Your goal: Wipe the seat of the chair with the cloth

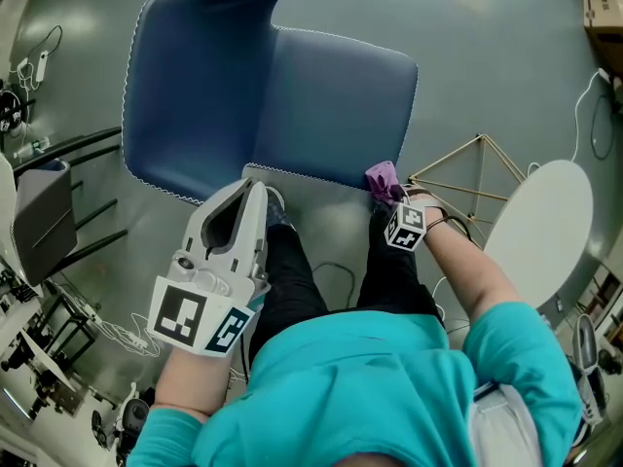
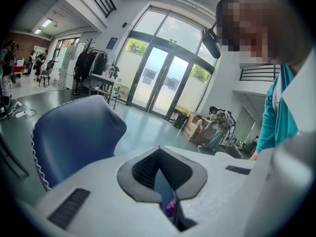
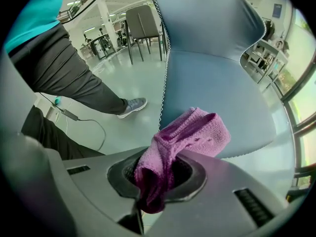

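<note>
The right tongs [image 3: 159, 177] are clamped on a purple cloth [image 3: 191, 132]. One end is bunched down between the jaws, and the free end fans out ahead of their tips. In the head view, the right tongs [image 1: 387, 198] and the cloth [image 1: 382, 176] sit right at the seat's near edge, at the end away from the backrest [image 1: 195, 76]. I cannot tell whether the cloth is already pressed onto the upholstery.

From these tongs the blue seat [image 3: 217, 88] lies straight ahead and a little to the right. Its length runs directly away from the tips towards the backrest [image 3: 207, 19], and its white-stitched edge [image 3: 163, 78] lies just left of the cloth. A wiping stroke would therefore be a push forward and to the right, over that edge and onto the seat [image 1: 336, 100].

The left tongs [image 2: 165, 194] are pressed together with nothing gripped. The left tongs [image 1: 251, 187] hang beside the near edge where the seat meets the backrest, and they look to be held above it. They point across the room, with the backrest [image 2: 74, 132] to their left.

The right gripper is plainly the working one. Its forearm [image 1: 467, 270] reaches out from the body with the wrist turned in towards the seat. The left arm is bent and kept close to the torso.
</note>
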### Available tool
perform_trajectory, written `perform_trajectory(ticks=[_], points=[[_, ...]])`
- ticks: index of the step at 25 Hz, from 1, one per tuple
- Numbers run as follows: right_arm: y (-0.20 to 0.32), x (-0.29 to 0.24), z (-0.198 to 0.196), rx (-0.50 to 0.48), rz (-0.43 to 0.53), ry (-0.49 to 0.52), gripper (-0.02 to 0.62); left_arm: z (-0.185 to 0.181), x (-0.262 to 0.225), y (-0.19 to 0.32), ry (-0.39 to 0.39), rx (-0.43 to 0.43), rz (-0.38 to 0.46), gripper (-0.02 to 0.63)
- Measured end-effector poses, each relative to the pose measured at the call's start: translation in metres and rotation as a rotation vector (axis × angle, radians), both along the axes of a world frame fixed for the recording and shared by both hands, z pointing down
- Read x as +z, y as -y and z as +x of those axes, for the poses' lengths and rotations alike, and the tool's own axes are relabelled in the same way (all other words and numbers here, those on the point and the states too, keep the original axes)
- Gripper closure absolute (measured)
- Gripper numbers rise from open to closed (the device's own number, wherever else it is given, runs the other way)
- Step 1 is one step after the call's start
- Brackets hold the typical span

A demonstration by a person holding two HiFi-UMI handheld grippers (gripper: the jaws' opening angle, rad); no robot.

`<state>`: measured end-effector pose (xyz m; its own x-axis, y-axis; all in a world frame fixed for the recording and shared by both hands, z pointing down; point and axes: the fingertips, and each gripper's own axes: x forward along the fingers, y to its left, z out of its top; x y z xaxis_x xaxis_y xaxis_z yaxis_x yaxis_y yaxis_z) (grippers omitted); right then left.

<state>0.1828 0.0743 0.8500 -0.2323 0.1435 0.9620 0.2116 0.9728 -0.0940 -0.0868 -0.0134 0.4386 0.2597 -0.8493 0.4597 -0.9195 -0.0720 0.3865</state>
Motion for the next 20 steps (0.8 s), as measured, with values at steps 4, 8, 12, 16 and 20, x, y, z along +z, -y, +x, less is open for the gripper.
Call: perform_trajectory(ticks=[4, 8, 12, 16, 20], points=[[0.0, 0.003, 0.002, 0.027, 0.001, -0.014, 0.54, 0.001, 0.0, 0.001, 0.001, 0.006, 0.001, 0.619], [-0.007, 0.016, 0.033, 0.039, -0.032, -0.154, 0.54, 0.002, -0.004, 0.002, 0.005, 0.012, 0.002, 0.62], [-0.005, 0.011, 0.057, 0.159, -0.078, -0.24, 0.54, 0.001, -0.014, 0.006, 0.015, 0.022, 0.013, 0.619], [-0.004, -0.018, 0.036, 0.247, -0.122, -0.187, 0.54, -0.001, -0.031, 0.01, 0.028, 0.039, 0.028, 0.62], [0.007, -0.073, 0.011, 0.35, -0.167, -0.077, 0.54, 0.002, -0.063, 0.013, 0.031, 0.065, 0.047, 0.62]])
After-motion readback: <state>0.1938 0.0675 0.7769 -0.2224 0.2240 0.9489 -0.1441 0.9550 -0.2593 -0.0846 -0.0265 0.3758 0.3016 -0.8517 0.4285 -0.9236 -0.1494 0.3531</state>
